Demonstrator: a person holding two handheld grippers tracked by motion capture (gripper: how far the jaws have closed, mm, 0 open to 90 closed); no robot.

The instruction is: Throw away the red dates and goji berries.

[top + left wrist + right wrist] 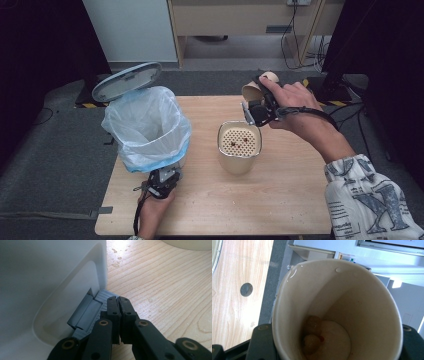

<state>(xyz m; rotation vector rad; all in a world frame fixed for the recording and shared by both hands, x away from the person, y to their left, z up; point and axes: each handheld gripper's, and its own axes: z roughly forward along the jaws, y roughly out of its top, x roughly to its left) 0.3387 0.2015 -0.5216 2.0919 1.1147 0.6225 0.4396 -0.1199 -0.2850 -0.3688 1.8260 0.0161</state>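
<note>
at the left of the wooden table stands a white bin lined with a pale blue bag, its grey lid tipped up and back. at the bin's near foot the left gripper sits low on the table, held by the left hand. in the left gripper view its jaws are pressed together with nothing between them, their tips resting on the grey ribbed pedal that sticks out from a recess in the bin's white wall. a few drops lie on the wood just beyond the pedal.

near the middle of the table stands a cream container topped by a perforated strainer, with a few dark bits lying on the holes.

up and to the right of it, the right hand holds the right gripper in the air over the table's far edge. its jaws pinch a paper cup, tipped on its side, with its mouth toward the gripper's camera. in the right gripper view the cup sits between the two black jaws at the bottom corners; its inside is wet, with drops near the rim, and some pale lumps of residue with a small red speck cling near the bottom. the cup is apart from the strainer, not touching it.
</note>
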